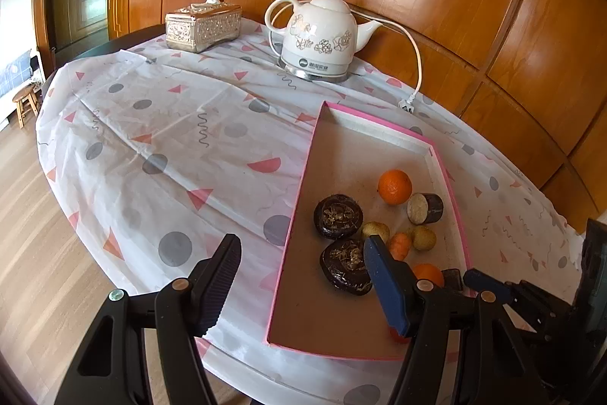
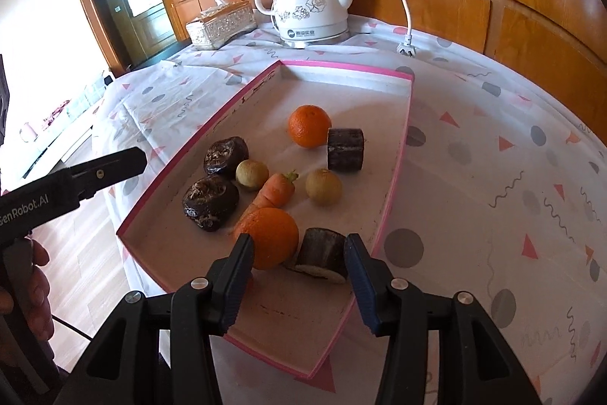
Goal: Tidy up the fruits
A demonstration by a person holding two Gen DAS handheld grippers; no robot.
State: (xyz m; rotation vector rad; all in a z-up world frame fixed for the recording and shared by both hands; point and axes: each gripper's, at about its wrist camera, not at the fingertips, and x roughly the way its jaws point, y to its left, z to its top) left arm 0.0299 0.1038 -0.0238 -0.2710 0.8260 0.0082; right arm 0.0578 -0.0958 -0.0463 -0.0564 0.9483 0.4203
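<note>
The right gripper (image 2: 297,255) is hovering spread wide and empty over the near end of the pink tray (image 2: 398,154), its fingers flanking the near orange (image 2: 271,236) and a dark sugarcane piece (image 2: 322,255) lying just beside it. The left gripper (image 1: 303,278) is waiting, likewise released, at the tray's left edge. The risk is that both items are sitting between the fingers: closing now could pinch the two together, or nudge the round orange so it is rolling into the carrot (image 2: 275,190) behind.
</note>
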